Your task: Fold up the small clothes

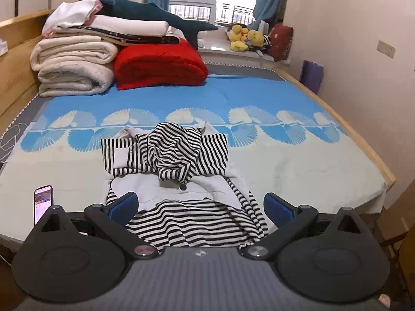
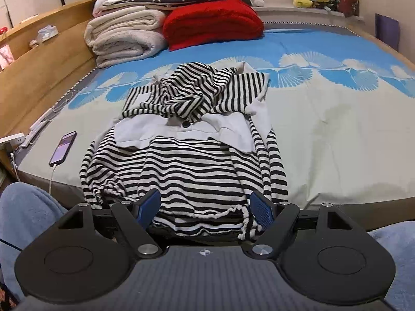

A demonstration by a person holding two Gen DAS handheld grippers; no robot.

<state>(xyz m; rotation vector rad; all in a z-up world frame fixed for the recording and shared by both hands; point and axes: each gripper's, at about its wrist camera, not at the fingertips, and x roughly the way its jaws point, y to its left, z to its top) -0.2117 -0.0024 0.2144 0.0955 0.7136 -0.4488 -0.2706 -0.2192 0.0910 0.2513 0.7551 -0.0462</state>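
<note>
The striped top [image 2: 192, 160] lies on the bed [image 2: 337, 129], long way running straight out from both claws — hem nearest. The right gripper [image 2: 206, 207] is wide open over the hem, holding nothing. The left gripper [image 1: 202, 207] is wide open too, empty. The far end is bunched up — its shape is hard to tell.

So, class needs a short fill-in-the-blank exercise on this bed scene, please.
1. The black-and-white striped garment lies on the ____.
2. The folded blanket beside the cream towels is ____.
3. The smartphone with its screen lit lies to the garment's ____.
4. Both grippers' blue-padded fingers stand ____.

Answers: bed; red; left; open
</note>
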